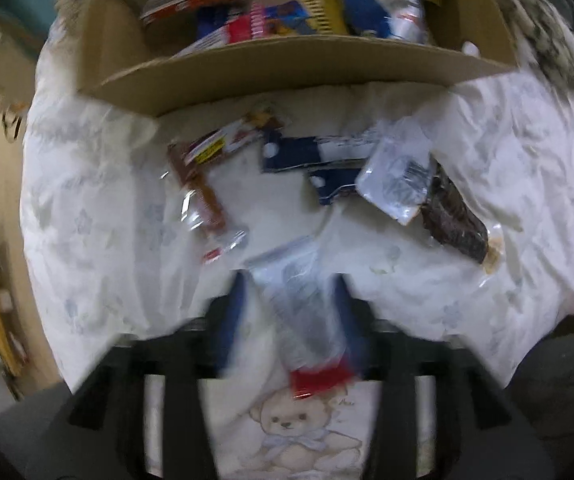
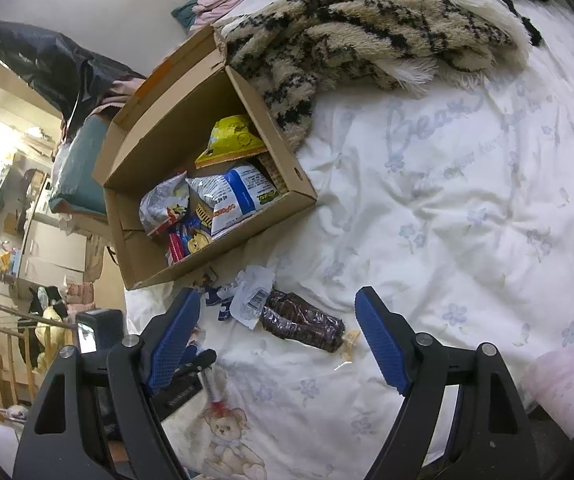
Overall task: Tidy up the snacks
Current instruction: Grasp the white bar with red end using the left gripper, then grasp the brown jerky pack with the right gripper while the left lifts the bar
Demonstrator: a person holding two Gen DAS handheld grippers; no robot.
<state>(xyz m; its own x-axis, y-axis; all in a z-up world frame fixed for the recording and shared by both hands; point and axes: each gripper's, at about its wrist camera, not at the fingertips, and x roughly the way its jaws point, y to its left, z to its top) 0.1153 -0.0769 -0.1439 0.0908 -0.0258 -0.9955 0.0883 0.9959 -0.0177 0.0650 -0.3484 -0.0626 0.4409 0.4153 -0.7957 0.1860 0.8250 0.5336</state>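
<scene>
Matt brown cardboard box, glossy plastic snack packets, soft crumpled cotton bedsheet, fuzzy blanket

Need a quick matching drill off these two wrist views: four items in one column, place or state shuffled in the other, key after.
Items
1. yellow snack bag
2. dark brown packet
3. clear wrapper with red end
4. right gripper

Place or state
A. between the left gripper's blue fingers
B. open, nothing between its jaws
C. inside the cardboard box, at its far end
D. lying on the white bedsheet, outside the box

Pairs: 1-C, 2-D, 3-A, 4-B
</scene>
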